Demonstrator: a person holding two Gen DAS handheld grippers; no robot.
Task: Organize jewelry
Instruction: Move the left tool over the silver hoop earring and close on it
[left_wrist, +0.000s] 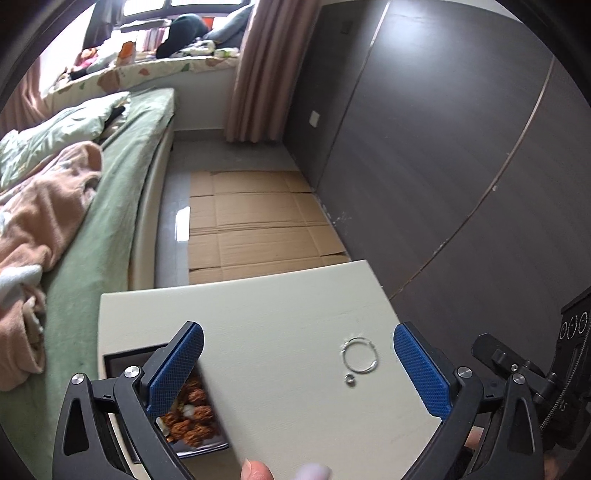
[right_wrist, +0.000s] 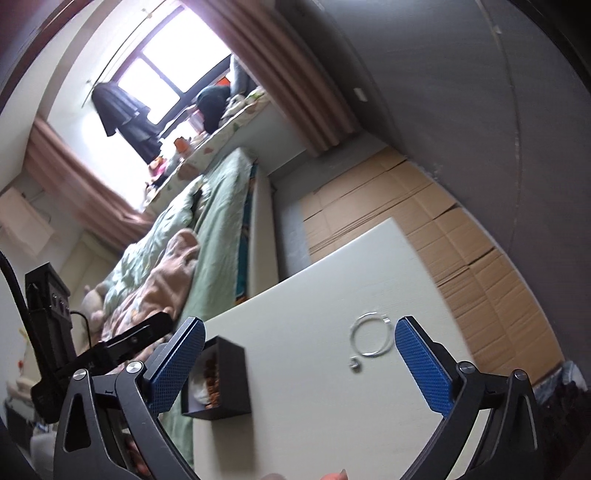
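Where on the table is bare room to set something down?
The table's far half, beyond the silver hoop, is bare, as is the middle strip between the black box and hoop. Crowded: the left edge with the box, and around the hoop and small ring.

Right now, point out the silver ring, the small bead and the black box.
silver ring (left_wrist: 359, 355), left wrist view, on its wire rim.
small bead (left_wrist: 349, 379), left wrist view, on its middle.
black box (right_wrist: 232, 373), right wrist view, on its outer side wall.

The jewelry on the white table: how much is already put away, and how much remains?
Done: a brown bead bracelet lies in the black box. In hand: nothing; left claw and right claw are open. Left: the silver ring and small silver bead on the table.
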